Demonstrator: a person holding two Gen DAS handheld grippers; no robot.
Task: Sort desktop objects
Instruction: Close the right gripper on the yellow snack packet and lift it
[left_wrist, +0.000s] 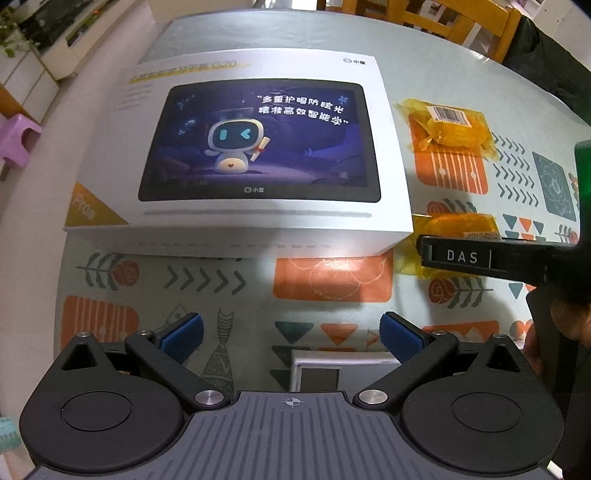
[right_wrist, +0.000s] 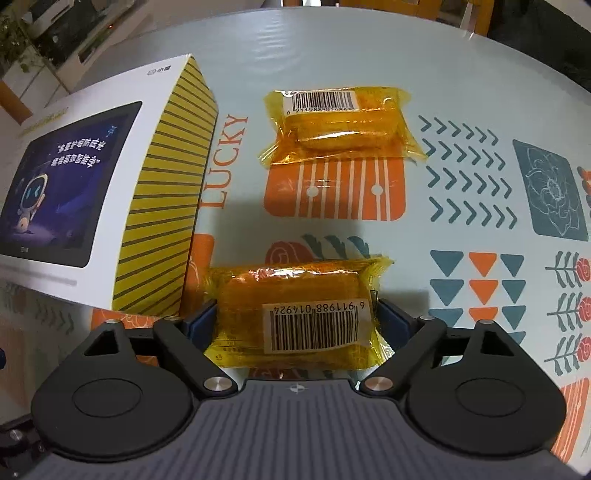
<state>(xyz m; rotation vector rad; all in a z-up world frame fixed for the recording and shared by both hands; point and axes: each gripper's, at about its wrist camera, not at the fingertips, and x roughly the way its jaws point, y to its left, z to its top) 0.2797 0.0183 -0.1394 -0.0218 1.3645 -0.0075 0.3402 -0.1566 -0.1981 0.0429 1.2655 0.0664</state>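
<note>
We judge the step in hand to be the pick-up of the near snack pack: our right tool has its blue pads on either side of the pack, right against the wrapper, though we cannot tell whether they are pressing yet. The pack lies on the bench just beside the tablet box; the far snack pack lies apart, beyond it. Next calls for a gentle squeeze and a clean lift. The wrapper is glossy, crinkled amber film round a soft block; the box is rigid, matt card. Our left tool hovers wide open, holding nothing
</note>
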